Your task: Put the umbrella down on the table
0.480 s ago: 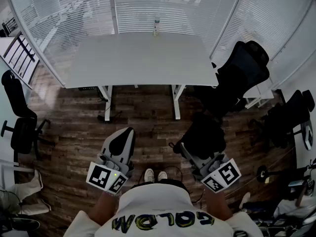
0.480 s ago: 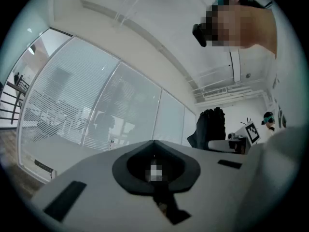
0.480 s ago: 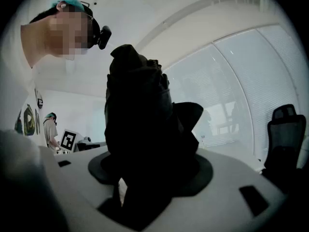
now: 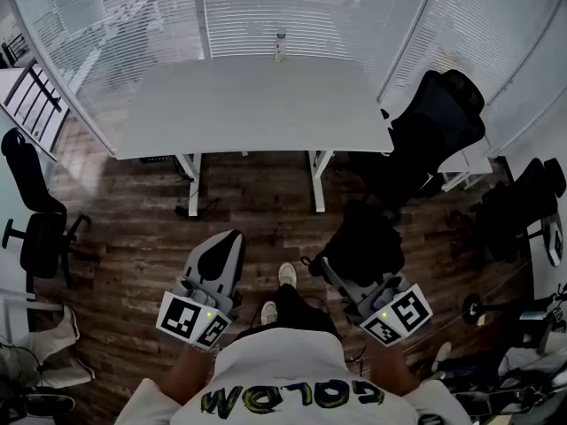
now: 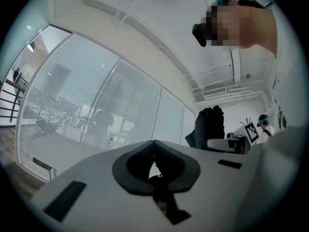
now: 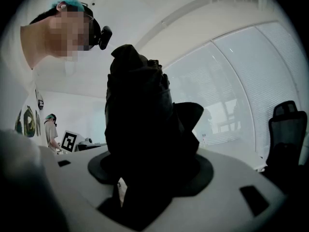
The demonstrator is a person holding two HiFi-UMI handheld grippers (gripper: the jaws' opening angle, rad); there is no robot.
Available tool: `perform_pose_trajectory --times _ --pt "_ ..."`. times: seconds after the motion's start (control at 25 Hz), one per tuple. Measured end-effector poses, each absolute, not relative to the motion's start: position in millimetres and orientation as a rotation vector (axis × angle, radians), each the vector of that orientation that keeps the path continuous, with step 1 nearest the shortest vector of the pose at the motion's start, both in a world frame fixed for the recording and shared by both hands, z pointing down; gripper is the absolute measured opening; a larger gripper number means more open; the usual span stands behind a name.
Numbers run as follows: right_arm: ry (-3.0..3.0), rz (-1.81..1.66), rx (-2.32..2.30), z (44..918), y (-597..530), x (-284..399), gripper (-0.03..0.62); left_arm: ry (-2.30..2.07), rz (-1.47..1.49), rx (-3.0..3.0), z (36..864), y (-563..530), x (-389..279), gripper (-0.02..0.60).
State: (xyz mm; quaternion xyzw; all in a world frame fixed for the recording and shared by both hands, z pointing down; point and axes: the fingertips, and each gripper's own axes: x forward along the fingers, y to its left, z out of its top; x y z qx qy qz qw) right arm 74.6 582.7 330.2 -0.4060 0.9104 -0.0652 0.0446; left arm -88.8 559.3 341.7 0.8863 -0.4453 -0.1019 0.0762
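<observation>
In the head view a black folded umbrella (image 4: 365, 237) stands up from my right gripper (image 4: 331, 271), which is shut on its lower part. The right gripper view is filled by the dark umbrella (image 6: 140, 115), which rises between the jaws and hides the fingertips. My left gripper (image 4: 221, 248) is held beside it at the same height, shut with nothing in it. In the left gripper view its pads (image 5: 166, 166) meet. The white table (image 4: 257, 104) stands ahead across a strip of wooden floor, apart from both grippers.
A small bottle (image 4: 281, 47) stands at the table's far edge by the glass wall. Black office chairs stand right of the table (image 4: 438, 122), at far right (image 4: 518, 211) and at far left (image 4: 35, 211). The person's shoe (image 4: 286, 275) is on the floor between the grippers.
One foot has stepped forward between the grippers. Both grippers and the umbrella stay almost where they were.
</observation>
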Motion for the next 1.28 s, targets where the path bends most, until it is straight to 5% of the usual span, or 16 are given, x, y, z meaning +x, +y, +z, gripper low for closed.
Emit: perform_pose_trajectory --times 1.28 --pt "2.775 -0.26 -1.183 330.0 315.1 160.0 0.268 -1.39 -0.269 2.638 337.1 300.1 -5.6 0.011"
